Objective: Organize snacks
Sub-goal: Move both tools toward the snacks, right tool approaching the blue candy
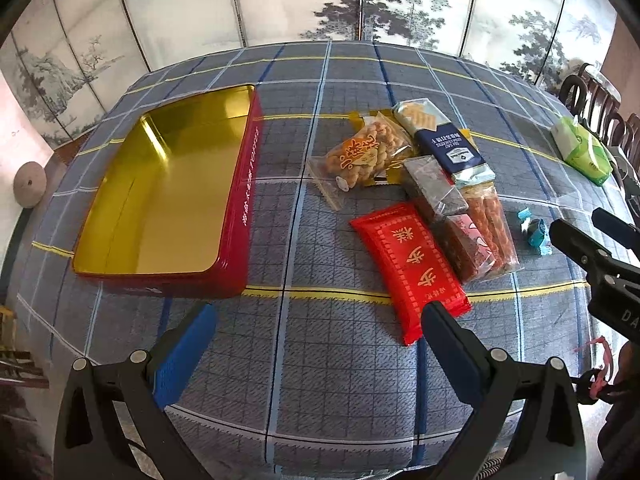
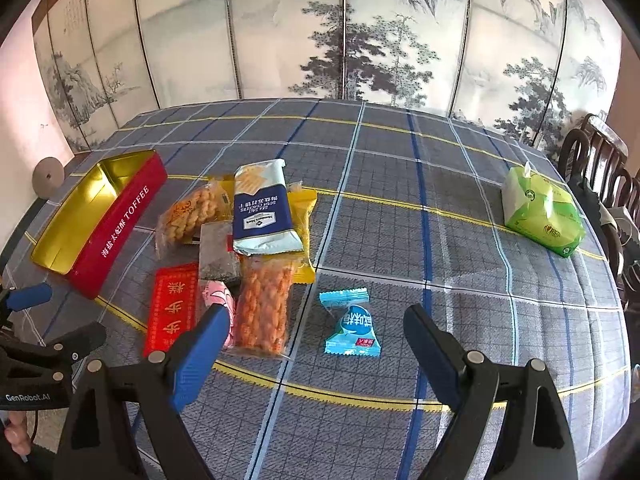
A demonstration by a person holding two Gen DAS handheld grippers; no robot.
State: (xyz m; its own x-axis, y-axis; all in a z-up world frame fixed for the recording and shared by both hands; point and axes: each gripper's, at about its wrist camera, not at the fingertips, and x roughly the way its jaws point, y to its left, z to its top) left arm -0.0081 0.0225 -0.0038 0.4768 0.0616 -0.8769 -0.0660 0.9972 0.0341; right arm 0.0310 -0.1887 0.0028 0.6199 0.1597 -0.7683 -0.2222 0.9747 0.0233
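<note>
Both claws hang spread over the plaid counter (image 1: 320, 380), gripping nothing: left claw (image 1: 316, 324), right claw (image 2: 316, 328). The snack pile (image 2: 248, 248) lies beside the open red toffee tin (image 1: 240, 208), a blue candy (image 2: 350, 324) apart.

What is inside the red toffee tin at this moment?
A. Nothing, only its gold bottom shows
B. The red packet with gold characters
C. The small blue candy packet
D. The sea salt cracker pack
A: the left wrist view looks into the red toffee tin and shows only its bare gold bottom, while the snacks all lie on the checked tablecloth beside it.
</note>
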